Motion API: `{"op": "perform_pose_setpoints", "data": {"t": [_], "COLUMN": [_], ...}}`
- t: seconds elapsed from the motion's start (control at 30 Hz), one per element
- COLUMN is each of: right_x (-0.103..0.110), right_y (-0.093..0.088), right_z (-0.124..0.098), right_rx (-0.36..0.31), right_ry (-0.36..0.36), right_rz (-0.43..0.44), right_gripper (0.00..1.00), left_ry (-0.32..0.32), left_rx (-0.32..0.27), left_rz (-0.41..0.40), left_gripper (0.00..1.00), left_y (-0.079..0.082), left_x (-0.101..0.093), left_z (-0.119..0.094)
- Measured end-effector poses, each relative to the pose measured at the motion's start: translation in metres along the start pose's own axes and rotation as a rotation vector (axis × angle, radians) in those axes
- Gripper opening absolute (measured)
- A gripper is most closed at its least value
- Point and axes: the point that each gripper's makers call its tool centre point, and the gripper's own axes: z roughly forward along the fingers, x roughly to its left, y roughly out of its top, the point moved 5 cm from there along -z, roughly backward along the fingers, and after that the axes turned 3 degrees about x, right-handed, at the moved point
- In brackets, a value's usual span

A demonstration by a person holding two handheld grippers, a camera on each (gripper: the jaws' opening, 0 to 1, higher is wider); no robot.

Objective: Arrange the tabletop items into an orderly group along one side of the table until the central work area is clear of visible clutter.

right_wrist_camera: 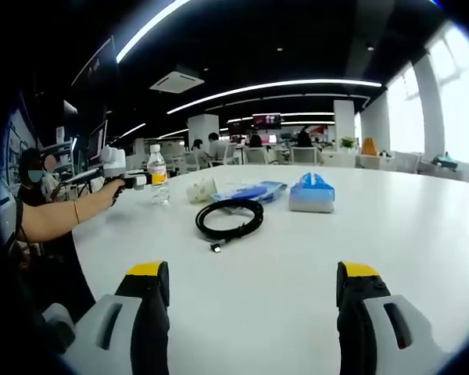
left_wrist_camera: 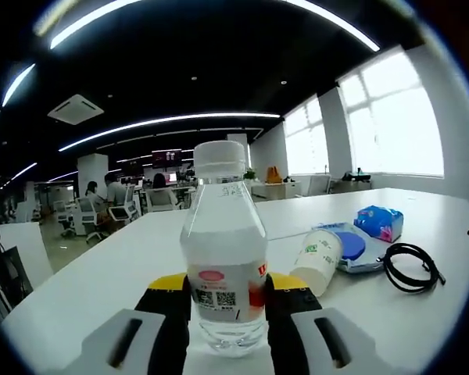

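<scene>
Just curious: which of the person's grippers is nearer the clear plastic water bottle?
Left. The left gripper has the clear plastic water bottle between its jaws; the right gripper is far across the table.

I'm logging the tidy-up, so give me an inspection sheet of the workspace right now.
Surface: white table, mostly bare near the right gripper.
Job's things: water bottle upright; paper cup lying on its side; blue pouch; tissue pack.
Clutter: nothing seen beyond these.
Grippers: left gripper shut on the water bottle; right gripper open, holding nothing.
Cables: black cable, coiled.
Surroundings: open office, desks, seated people.
</scene>
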Motion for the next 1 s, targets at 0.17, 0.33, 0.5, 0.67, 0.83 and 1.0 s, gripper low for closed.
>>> {"op": "perform_pose_setpoints", "data": {"t": [0.17, 0.33, 0.5, 0.67, 0.83, 1.0], "right_x": [0.002, 0.004, 0.005, 0.006, 0.008, 0.011], "right_y": [0.002, 0.003, 0.004, 0.004, 0.005, 0.006], "right_z": [0.000, 0.000, 0.000, 0.002, 0.004, 0.006], "right_rx": [-0.001, -0.005, -0.004, 0.003, 0.003, 0.009], "right_ry": [0.000, 0.004, -0.001, -0.002, -0.002, -0.003], "right_rz": [-0.005, -0.009, -0.013, -0.018, -0.024, -0.030], "right_gripper": [0.85, 0.85, 0.85, 0.85, 0.85, 0.85], "left_ry": [-0.020, -0.040, -0.085, -0.131, -0.220, -0.280], "left_rx": [0.001, 0.001, -0.012, -0.029, -0.043, -0.057], "left_rz": [0.002, 0.011, 0.008, -0.008, -0.006, 0.001], "left_gripper": [0.35, 0.35, 0.35, 0.35, 0.35, 0.35], "left_y": [0.000, 0.001, 0.001, 0.001, 0.003, 0.003], "left_x": [0.002, 0.003, 0.006, 0.009, 0.008, 0.008], "left_z": [-0.001, -0.002, -0.004, -0.006, -0.007, -0.010]}}
